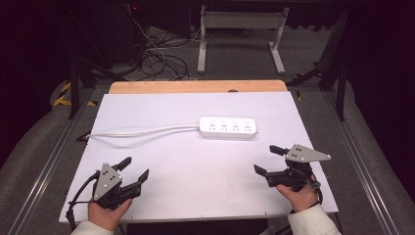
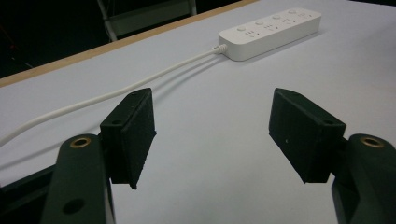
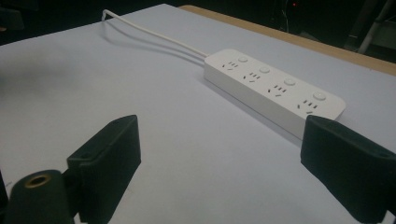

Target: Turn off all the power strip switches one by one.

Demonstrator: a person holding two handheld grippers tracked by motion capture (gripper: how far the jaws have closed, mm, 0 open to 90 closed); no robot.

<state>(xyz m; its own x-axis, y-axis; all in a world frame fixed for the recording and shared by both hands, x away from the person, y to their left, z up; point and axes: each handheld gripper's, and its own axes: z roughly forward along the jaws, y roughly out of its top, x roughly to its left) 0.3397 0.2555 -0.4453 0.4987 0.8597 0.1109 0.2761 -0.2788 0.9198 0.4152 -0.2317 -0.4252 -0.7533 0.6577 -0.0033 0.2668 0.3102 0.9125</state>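
Two grippers: both low in the high view, each held in a hand.
Left gripper [image 1: 133,170]: lower left of the frame, jaws spread wide, nothing between them.
Right gripper [image 1: 268,160]: lower right, jaws also wide apart, gripping nothing.
Power strip [image 1: 228,127]: white, four sockets, lying flat at centre of the white table [image 1: 195,186], well apart from both grippers.
Cord [image 1: 142,131]: white, trailing from the strip toward the left edge.

Probably a lab: white-topped table [image 1: 147,196], tangled floor cables [image 1: 156,61], metal rails [image 1: 44,166], dark surroundings.
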